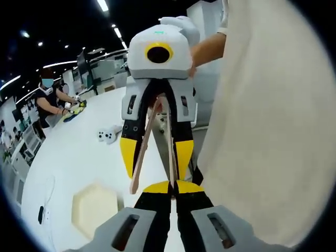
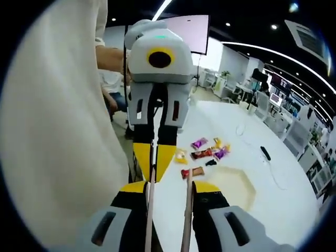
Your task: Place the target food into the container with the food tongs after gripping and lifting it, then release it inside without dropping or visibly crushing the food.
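Wooden food tongs (image 1: 142, 152) (image 2: 187, 210) run between the two grippers, which face each other above the white table. My right gripper (image 2: 170, 189) (image 1: 156, 173) is shut around both tong arms, the joined end deep between its jaws. My left gripper (image 1: 172, 189) (image 2: 153, 176) is shut on the tip of one tong arm; the other tip hangs free. A cream hexagonal container (image 1: 94, 207) (image 2: 236, 186) sits on the table below. Beyond it lie several wrapped snacks, among them a purple one (image 2: 199, 143), a yellow one (image 2: 181, 156) and a red-brown one (image 2: 193, 172).
A person's cream garment (image 1: 262, 131) (image 2: 52, 131) stands close beside both grippers. On the white table (image 1: 68, 157) lie a white controller (image 1: 107, 135) and a black device (image 2: 265, 153) with a cable. Another person (image 1: 47, 100) works at the far end.
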The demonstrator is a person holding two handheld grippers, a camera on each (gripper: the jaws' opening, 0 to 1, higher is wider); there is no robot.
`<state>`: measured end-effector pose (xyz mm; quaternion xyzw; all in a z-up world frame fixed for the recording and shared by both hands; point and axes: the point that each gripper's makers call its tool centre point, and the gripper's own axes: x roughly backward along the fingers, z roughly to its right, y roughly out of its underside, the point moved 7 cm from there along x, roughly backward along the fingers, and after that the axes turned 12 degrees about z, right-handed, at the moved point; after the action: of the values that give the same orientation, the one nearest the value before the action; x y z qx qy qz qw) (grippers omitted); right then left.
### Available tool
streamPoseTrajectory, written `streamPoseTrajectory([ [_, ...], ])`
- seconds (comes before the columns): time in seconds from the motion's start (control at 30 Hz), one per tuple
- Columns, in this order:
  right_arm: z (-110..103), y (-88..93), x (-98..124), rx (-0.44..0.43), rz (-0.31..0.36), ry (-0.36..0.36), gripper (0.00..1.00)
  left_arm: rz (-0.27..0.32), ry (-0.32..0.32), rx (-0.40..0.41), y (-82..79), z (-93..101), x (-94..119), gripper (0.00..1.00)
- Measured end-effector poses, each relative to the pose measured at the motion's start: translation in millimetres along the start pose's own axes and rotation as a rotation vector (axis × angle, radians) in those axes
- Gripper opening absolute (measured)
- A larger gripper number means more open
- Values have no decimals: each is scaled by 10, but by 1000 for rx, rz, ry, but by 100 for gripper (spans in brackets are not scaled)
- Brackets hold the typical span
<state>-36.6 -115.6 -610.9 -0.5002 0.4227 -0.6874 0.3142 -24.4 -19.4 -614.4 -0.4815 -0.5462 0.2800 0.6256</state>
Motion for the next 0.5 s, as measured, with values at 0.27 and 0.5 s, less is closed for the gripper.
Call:
streamPoseTrajectory([
  [0.27,-9,14,-52,63,-26,-37,32,-19,6,-11,-8,23,-1,0],
  [0.5,-7,30,-110,81,-45,-64,29,-37,-1,-14,24,26,2,0],
])
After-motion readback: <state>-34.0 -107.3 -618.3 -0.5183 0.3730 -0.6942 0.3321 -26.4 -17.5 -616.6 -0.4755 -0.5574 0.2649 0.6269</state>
